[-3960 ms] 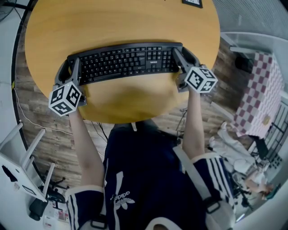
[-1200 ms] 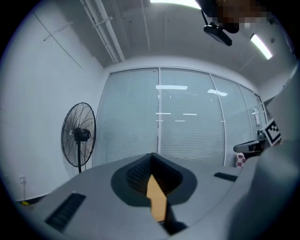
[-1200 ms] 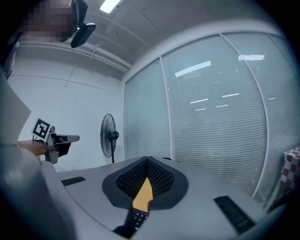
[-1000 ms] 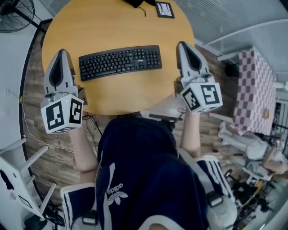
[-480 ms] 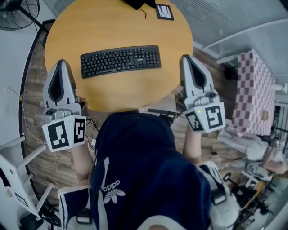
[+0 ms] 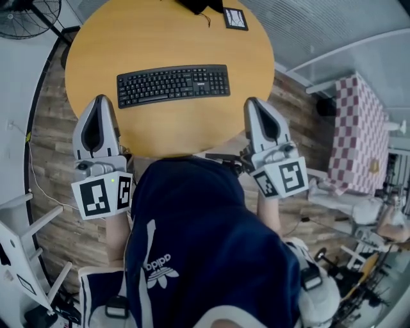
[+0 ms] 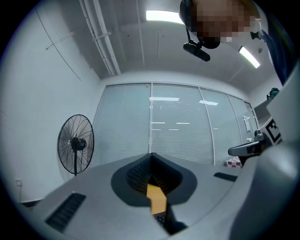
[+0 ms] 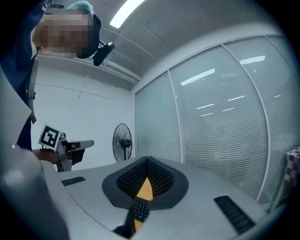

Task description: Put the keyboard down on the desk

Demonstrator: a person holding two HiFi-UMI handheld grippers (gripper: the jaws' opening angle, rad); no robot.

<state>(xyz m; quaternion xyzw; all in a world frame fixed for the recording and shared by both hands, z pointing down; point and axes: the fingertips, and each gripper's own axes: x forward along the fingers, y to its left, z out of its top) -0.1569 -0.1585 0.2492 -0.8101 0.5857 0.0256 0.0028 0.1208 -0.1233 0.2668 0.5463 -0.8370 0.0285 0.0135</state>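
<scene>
The black keyboard [image 6: 173, 85] lies flat on the round wooden desk [image 6: 160, 38], with nothing touching it. My left gripper [image 6: 101, 98] hangs at the desk's near left edge, jaws shut and empty, well short of the keyboard. At the near right edge my right gripper [image 6: 251, 101] is likewise shut and empty. In the left gripper view the left gripper [image 7: 151, 154] points level with its jaws closed; a sliver of desk and keys shows low between them. In the right gripper view the right gripper [image 8: 146, 158] shows the same.
A standing fan [image 6: 25, 16] is on the floor at far left, also the fan [image 7: 75, 143]. A small framed card [image 6: 235, 17] and a dark object lie at the desk's far edge. A checked cloth [image 6: 359, 134] is at right, a white rack [image 6: 25, 250] at lower left.
Both grippers, which held the keyboard's ends four seconds ago, have drawn back toward the person, off the desk's near edge. The keyboard stays on the desk.
</scene>
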